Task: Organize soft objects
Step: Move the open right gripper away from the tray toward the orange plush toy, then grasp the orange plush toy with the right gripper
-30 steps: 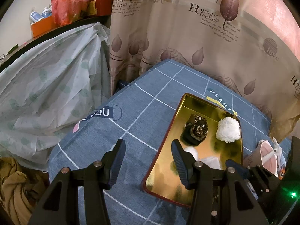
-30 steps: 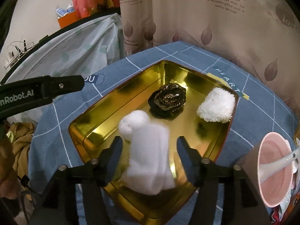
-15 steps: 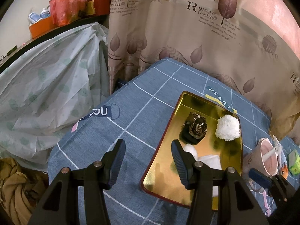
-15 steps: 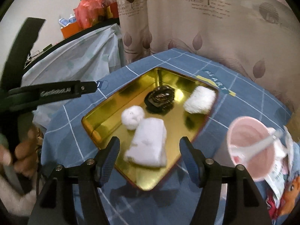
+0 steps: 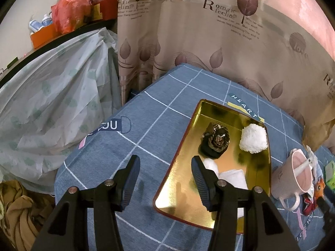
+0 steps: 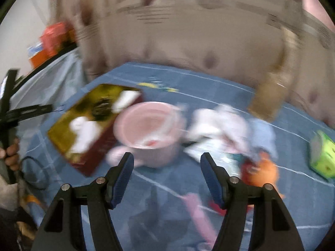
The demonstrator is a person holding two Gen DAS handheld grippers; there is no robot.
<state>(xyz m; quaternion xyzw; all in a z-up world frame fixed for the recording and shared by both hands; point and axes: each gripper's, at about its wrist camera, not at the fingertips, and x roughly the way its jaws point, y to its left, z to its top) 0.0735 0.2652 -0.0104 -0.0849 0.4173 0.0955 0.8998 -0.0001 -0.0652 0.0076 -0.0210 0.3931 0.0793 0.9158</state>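
A gold tray (image 5: 258,179) holds a fluffy white pad (image 5: 253,139), dark scrunchie (image 5: 216,141) and white cloths (image 5: 231,176); both claws, left (image 5: 165,175) and right (image 6: 166,174), hang released, empty.

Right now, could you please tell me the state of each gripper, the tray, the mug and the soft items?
left gripper: open, empty, above the tablecloth.
right gripper: open, empty; view blurred.
gold tray: on the table, holding four soft items.
fluffy white puff: in the tray.
patterned dark scrunchie: in the tray.
folded white cloth: in the tray.
pink mug: upright, beside the tray.
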